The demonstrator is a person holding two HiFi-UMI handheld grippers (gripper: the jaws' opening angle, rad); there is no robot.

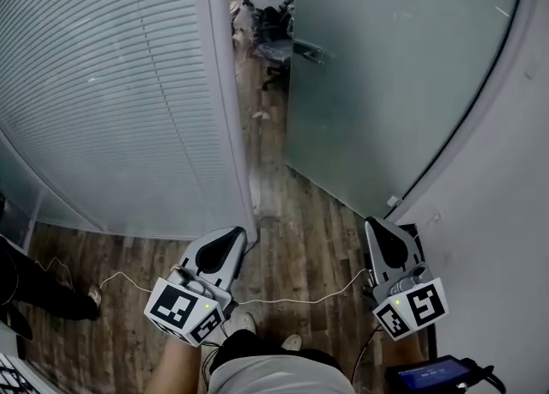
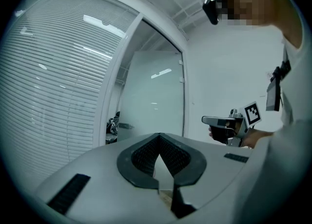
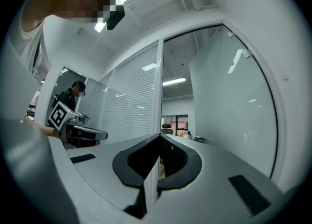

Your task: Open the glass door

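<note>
Jaws of the left gripper [image 1: 233,236] and right gripper [image 1: 375,227] are pressed together, empty; the upright frosted glass door [image 1: 377,83] stands ajar ahead, nearer the right.

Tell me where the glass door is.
In the head view the frosted glass door fills the upper right, an open gap between it and the white frame post to its left, beyond the right hand-held gripper.

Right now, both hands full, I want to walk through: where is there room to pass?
Free: the gap between the white frame and the frosted glass door, over bare wood floor. Crowded: a chair beyond it; a cable crosses the floor at your feet.
</note>
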